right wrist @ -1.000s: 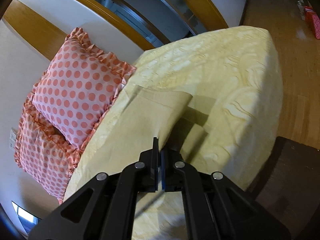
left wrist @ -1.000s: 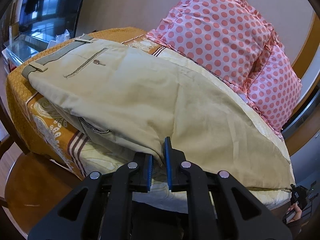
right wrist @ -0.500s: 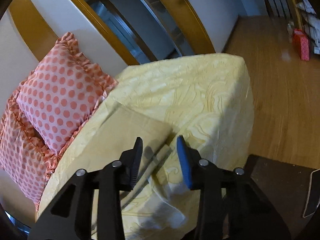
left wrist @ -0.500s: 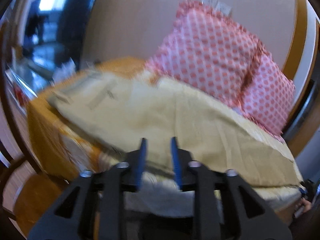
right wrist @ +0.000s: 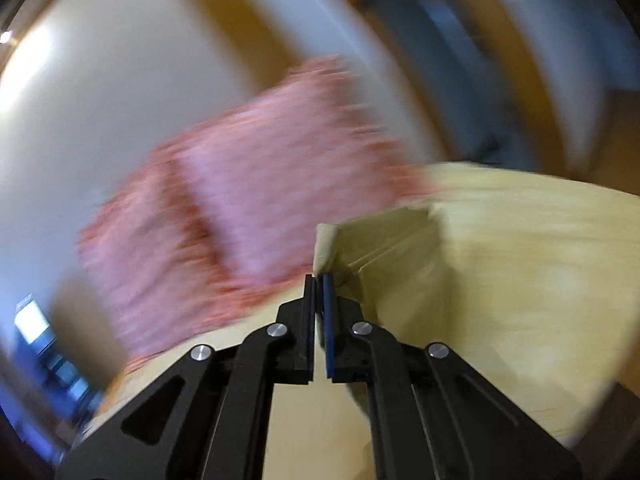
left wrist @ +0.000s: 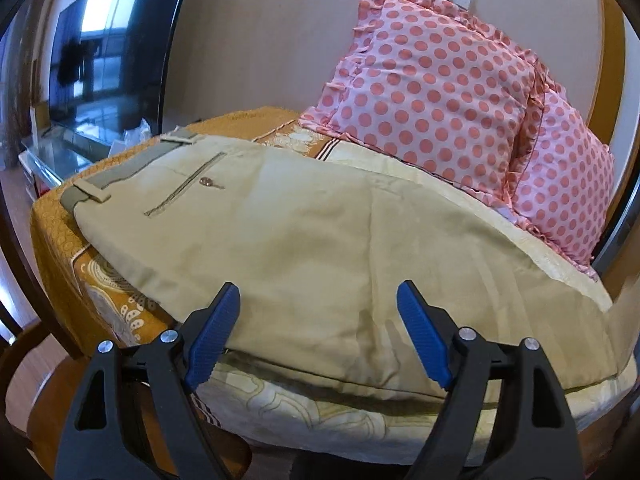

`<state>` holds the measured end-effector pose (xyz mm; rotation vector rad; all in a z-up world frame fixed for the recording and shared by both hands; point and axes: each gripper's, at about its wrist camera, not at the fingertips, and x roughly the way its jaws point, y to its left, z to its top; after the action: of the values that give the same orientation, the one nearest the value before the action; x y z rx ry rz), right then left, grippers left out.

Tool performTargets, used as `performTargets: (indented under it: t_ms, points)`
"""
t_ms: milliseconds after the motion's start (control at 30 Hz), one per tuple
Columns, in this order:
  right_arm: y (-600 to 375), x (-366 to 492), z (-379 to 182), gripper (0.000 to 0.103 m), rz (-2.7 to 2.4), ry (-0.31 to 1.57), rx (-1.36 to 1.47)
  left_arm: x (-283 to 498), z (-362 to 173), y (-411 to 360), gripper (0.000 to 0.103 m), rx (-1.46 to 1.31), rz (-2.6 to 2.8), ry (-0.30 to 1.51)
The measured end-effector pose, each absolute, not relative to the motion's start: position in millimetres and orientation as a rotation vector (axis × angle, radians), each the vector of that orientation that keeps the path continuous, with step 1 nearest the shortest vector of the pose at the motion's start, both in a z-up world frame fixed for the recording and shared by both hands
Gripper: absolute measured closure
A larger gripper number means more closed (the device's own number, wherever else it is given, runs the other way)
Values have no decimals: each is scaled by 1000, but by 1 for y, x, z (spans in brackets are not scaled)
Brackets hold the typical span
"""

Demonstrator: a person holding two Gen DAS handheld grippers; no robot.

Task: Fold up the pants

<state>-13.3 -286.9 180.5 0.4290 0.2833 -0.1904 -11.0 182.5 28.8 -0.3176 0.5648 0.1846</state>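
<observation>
Currently mid-fold, judging by how the pants (left wrist: 304,240) lie: khaki, spread lengthwise on the bed (left wrist: 60,240), waistband toward the far left by the orange bedspread end, legs running right in front of the two polka-dot pillows (left wrist: 432,92). They look doubled leg over leg, with the long edge lying along the near side of the mattress.

Left gripper (left wrist: 318,336): jaws opening, blue pads wide apart, nothing pinched. The near edge of the pants sits between and just beyond the tips, but neither pad presses on it. Reads as a release at the thigh or knee section.

Right gripper (right wrist: 319,286): jaws clamped on a corner of khaki cloth, most likely the cuff end of the pants. That corner is lifted off the yellow sheet (right wrist: 540,280), with a pleated flap trailing to the right of the tips. The right wrist view is badly motion-blurred, so how much fabric is caught cannot be told.

Step in hand, as a judgement: bringing the cuff end over toward the waistband to halve the length.

Next move calls for:
- right gripper carrying the cuff across low and flat, so the layers do not slide apart
- left gripper clear of the fold path, or pinning the fold line mid-leg
- cuff edge landing square on the waistband before release
</observation>
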Motion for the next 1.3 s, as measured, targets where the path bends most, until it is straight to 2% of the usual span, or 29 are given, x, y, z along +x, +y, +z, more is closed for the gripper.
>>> performTargets:
  t_ms: [133,267,333,500,600,633,667,700,733,767,933,1100,1300]
  points:
    - [-176,46,164,100,185,412,372,-17,33,186,20,-367,183,546]
    - [-60,85,90,100,461,719,260,-33,42,201,20,-402,229,510]
    - [-34,87,64,100,507,805,239,-42,42,212,20,-414,263,504]
    - [-12,77,68,103,584,748,250,-59,34,248,20,-491,320,499]
    - [26,64,65,103,600,748,66,-58,28,267,20,-582,325,503]
    - [30,58,63,100,583,746,9,-58,26,272,20,-609,324,498]
    - [32,60,66,89,570,737,-9,-59,26,275,20,-624,323,488]
    - [29,57,67,78,558,729,-21,-60,26,276,20,-624,327,481]
    - [25,53,70,53,530,715,-34,-61,27,278,20,-616,337,478]
    - [20,52,71,48,513,703,-36,-59,27,279,20,-608,347,480]
    - [1,49,70,48,467,700,-29,-46,22,290,20,-629,365,509]
    - [12,52,67,48,422,676,-175,-44,21,291,20,-645,360,504]
    - [31,61,54,48,411,737,-282,-46,20,287,18,-627,358,502]
